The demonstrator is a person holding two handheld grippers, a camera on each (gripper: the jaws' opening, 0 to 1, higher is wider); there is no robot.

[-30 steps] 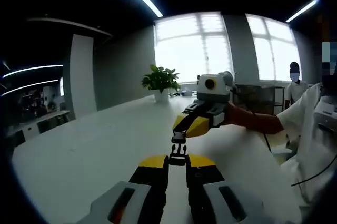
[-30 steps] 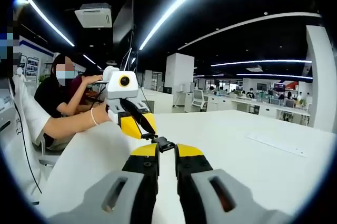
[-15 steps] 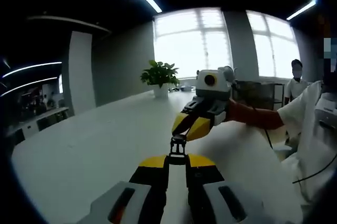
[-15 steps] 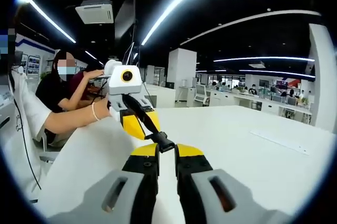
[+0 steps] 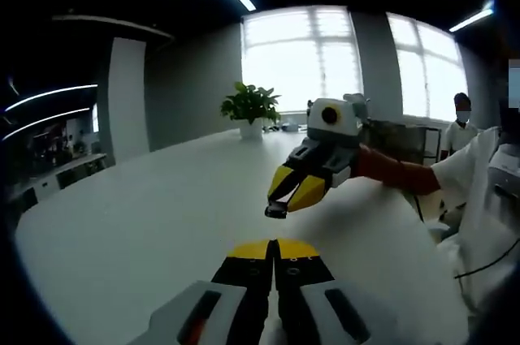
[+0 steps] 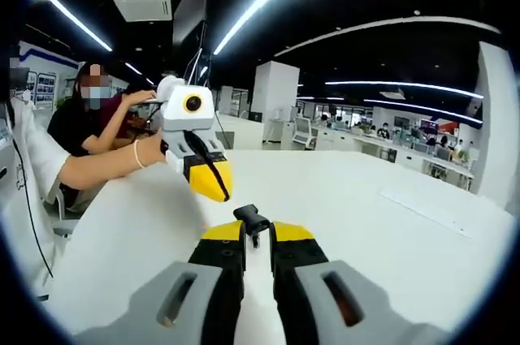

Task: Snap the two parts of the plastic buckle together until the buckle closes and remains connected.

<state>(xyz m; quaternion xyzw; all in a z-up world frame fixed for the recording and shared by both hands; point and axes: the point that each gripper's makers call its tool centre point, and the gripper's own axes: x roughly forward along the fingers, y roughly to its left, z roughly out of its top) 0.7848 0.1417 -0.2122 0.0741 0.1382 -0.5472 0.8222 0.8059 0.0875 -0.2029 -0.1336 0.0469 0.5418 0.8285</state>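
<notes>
Where half a second ago the two grippers met nose to nose over the table with the black plastic buckle bridging them, they now stand apart. In the left gripper view the left gripper [image 5: 274, 249] shows its yellow-tipped jaws pressed together with nothing between them. The right gripper [image 5: 279, 204] hangs just beyond and slightly right, a small dark piece pinched at its tips.

In the right gripper view the buckle [image 6: 251, 220] sticks up from between the right gripper's [image 6: 257, 235] jaws, clamped there. The left gripper [image 6: 213, 188] sits farther off to the left, tips closed, clear of the buckle.

Judgement: the left has let go, and the buckle rides with the right. That suggests the halves are joined, though the piece is too small to confirm the latch. The white table [image 6: 390, 231] lies below.
</notes>
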